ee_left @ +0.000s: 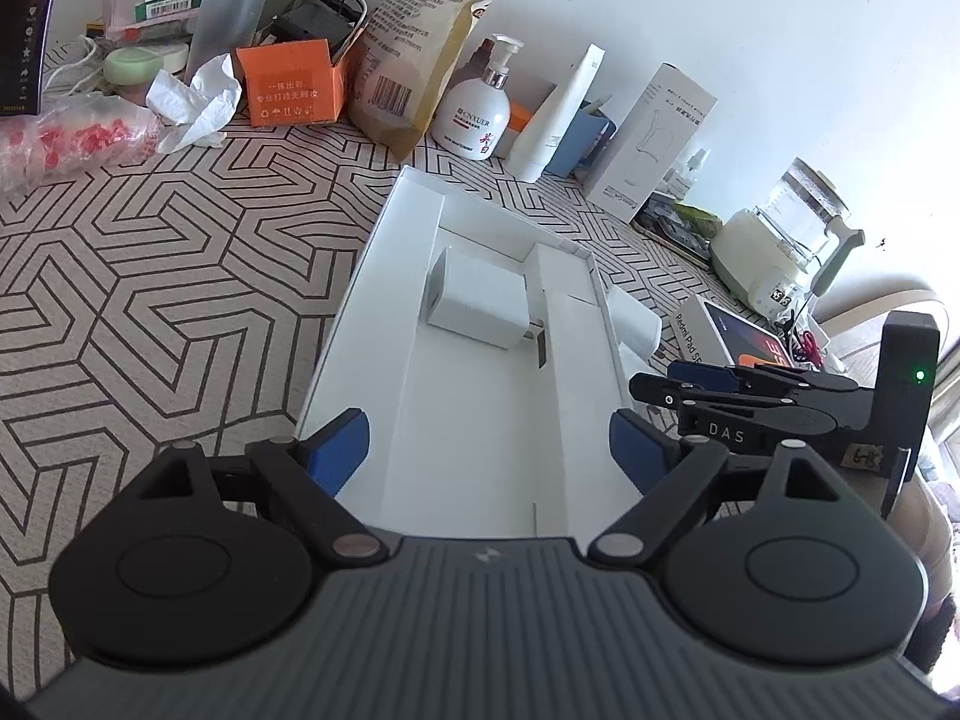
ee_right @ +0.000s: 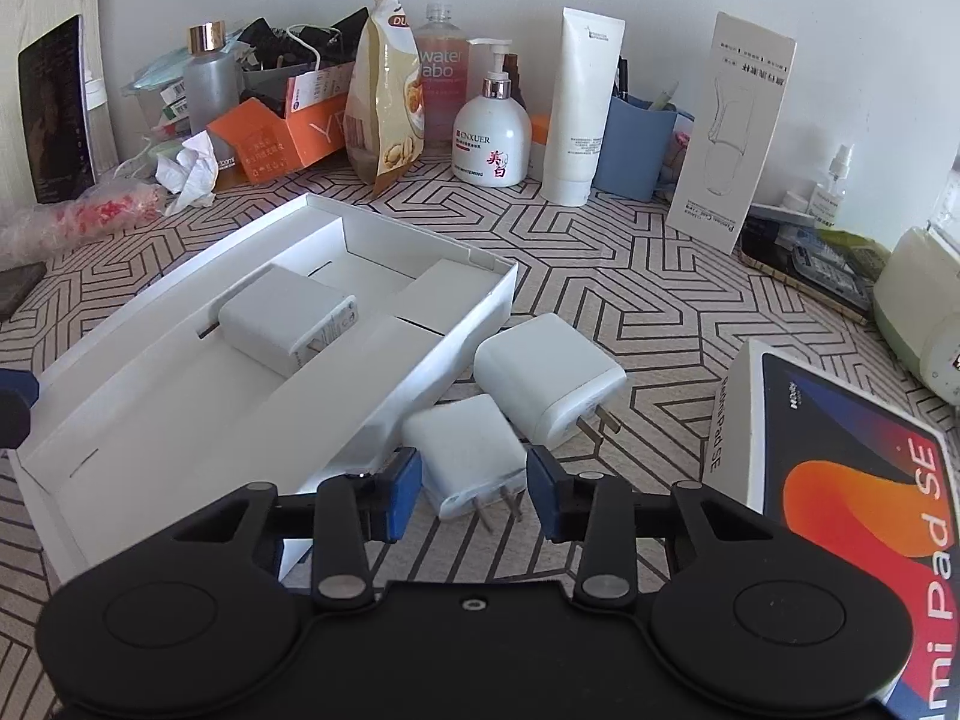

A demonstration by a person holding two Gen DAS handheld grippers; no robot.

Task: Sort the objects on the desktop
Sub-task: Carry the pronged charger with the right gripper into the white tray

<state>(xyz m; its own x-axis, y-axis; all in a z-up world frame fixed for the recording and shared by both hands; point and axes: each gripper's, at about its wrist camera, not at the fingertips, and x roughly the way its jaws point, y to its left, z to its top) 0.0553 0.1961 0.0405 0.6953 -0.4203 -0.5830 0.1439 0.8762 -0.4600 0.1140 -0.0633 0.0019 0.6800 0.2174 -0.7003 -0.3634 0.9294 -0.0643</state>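
An open white box (ee_left: 414,324) (ee_right: 150,420) lies on the patterned table with one white charger (ee_left: 477,295) (ee_right: 288,321) inside it. Two more white chargers lie on the table beside the box: a small one (ee_right: 465,456) and a larger one (ee_right: 549,381). My right gripper (ee_right: 471,495) is open, its blue pads (ee_right: 402,495) on either side of the small charger, not pressing it. My left gripper (ee_left: 489,450) is open and empty over the near end of the box. The right gripper shows in the left wrist view (ee_left: 696,387) beside the box.
Clutter lines the back wall: an orange carton (ee_right: 270,138), a snack bag (ee_right: 387,102), a lotion pump bottle (ee_right: 492,138), a white tube (ee_right: 579,114), a blue holder (ee_right: 636,144), a tall white carton (ee_right: 729,132). A tablet box (ee_right: 840,510) lies at right, a kettle (ee_left: 780,240) behind it.
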